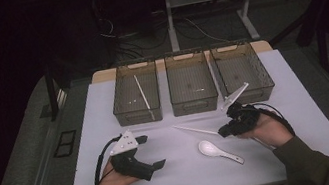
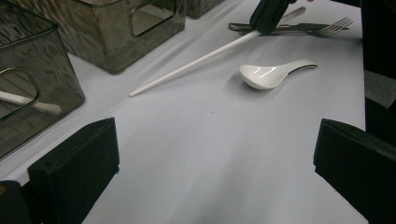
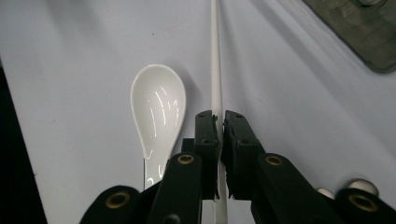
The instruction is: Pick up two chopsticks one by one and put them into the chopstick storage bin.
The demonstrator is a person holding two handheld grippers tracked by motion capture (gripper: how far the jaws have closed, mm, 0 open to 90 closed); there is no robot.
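Right hand-held gripper (image 3: 219,122) is clenched on a long thin white plastic chopstick (image 1: 194,130), gripping near its one end; the far tip points left over the white surface (image 1: 185,170), seemingly just lifted off it. Left hand-held gripper (image 1: 149,151) is released, jaws wide and empty, parked low at the near left. A matching white chopstick (image 1: 142,92) already lies in the left smoky translucent plastic bin (image 1: 138,113), so the held one likely goes there. To do it well: keep the grip firm since the stick is held far off-centre and may pivot; lift clear of the bin wall, align the stick with the bin's long axis, lower inside before letting go. Avoid sweeping the white ceramic soup spoon (image 1: 217,150) just beside the stick. Metal fork (image 2: 322,29) lies behind the right hand-held gripper.
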